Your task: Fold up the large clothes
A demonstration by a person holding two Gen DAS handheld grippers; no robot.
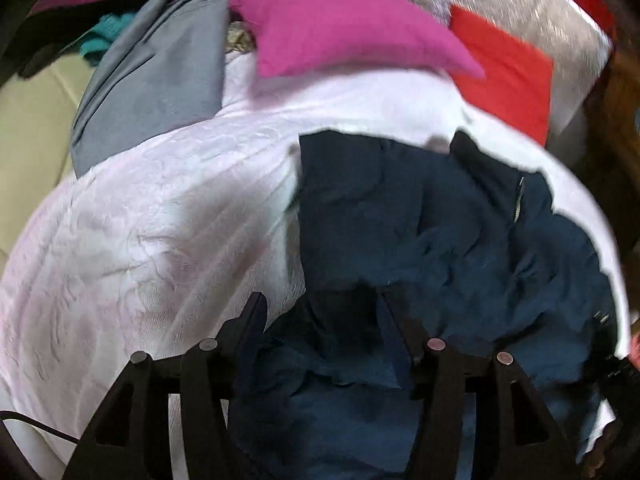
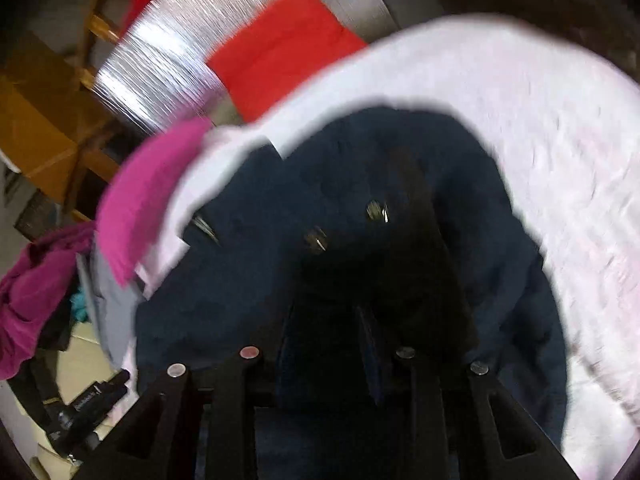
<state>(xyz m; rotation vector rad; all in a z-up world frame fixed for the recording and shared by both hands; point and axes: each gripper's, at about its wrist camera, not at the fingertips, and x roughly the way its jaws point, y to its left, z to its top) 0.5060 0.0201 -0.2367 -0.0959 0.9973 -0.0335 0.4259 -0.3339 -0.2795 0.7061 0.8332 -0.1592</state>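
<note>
Left claw (image 1: 320, 312) apart, fingers clear of the navy garment (image 1: 440, 232) beneath. Right claw (image 2: 332, 320) buried in dark folds, grip impossible to tell. Navy garment crumpled on a pale pink cover (image 1: 140, 220). Beyond: magenta cloth (image 1: 332, 20), grey garment (image 1: 152, 80), red cloth (image 2: 280, 48), silver sheet (image 2: 168, 64).

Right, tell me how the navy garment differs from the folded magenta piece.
The navy garment lies crumpled and spread across the pale pink sheet; the magenta piece sits neatly folded at the sheet's far edge. The navy one shows metal hardware; none shows on the magenta one. The navy one covers far more of the sheet. Both rest on that sheet.
</note>
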